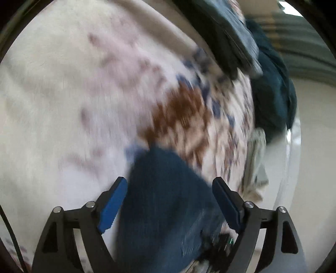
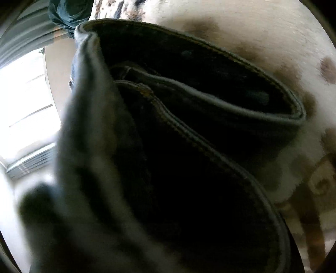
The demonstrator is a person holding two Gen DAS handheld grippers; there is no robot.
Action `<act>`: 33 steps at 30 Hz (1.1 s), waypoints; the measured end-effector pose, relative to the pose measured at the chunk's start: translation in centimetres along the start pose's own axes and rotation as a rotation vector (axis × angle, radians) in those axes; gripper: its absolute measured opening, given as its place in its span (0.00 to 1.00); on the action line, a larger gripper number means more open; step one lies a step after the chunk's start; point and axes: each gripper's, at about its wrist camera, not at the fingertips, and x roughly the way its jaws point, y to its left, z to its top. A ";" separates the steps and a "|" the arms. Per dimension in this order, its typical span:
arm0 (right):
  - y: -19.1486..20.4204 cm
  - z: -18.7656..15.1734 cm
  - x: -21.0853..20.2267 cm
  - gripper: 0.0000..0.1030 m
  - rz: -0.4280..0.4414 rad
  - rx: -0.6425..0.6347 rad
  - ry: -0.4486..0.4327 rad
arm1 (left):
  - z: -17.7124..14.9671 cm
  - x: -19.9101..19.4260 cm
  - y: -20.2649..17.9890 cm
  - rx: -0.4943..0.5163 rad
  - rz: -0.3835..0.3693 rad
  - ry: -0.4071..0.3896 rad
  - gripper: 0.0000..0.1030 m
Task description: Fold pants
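Observation:
In the blurred left wrist view, my left gripper [image 1: 169, 201] is open, its blue pads spread wide over a piece of dark blue denim [image 1: 166, 199] that lies on a white patterned blanket [image 1: 63, 94]. Folded dark pants [image 1: 229, 35] lie at the top. In the right wrist view, dark denim pants [image 2: 178, 147] with stitched hems fill the frame right up against the lens. The right gripper's fingers are hidden by the cloth.
A teal garment [image 1: 273, 94] hangs at the blanket's right edge, and shows in the right wrist view [image 2: 67, 12] at the top left. A bright window [image 2: 27, 94] is on the left. The blanket [image 2: 262, 31] has brown patches.

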 end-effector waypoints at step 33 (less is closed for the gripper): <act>31.6 1.1 12.0 0.44 0.063 -0.380 -0.152 | 11.9 -9.4 -15.0 0.287 0.022 -0.247 0.28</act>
